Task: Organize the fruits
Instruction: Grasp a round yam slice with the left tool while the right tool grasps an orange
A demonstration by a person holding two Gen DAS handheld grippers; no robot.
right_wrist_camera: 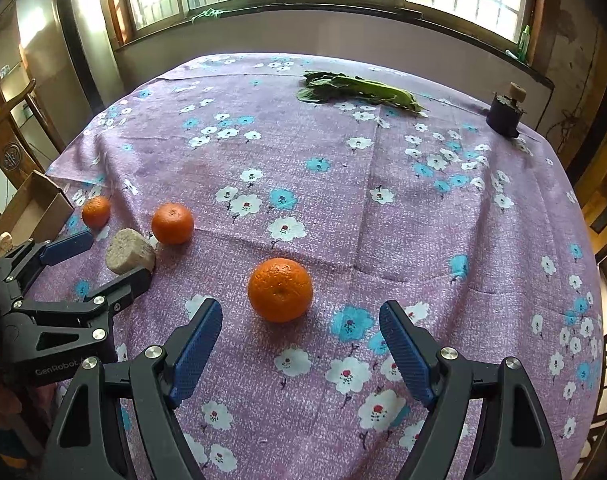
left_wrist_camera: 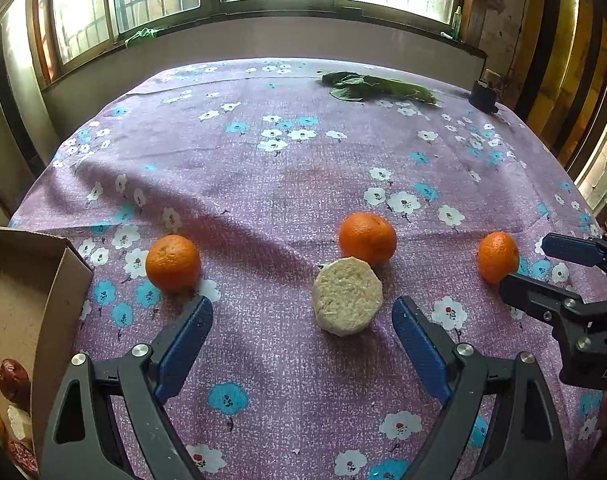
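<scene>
The orange [right_wrist_camera: 280, 289] nearest me lies loose on the desk [right_wrist_camera: 423, 220], just ahead of my right tool [right_wrist_camera: 301, 340], which gapes wide and empty. My left tool [left_wrist_camera: 302, 330] is likewise spread around nothing, short of the pale cake [left_wrist_camera: 347, 296]. I am still approaching; next I should straddle that orange and close. Beyond it sits the cardboard box [right_wrist_camera: 35, 208].

I read "GenRobot" in pale letters on the black body of the left gripper [right_wrist_camera: 115, 264], seen from my right wrist camera. On the right gripper [left_wrist_camera: 543, 266] I made out only "DA", cut off at the edge.
</scene>
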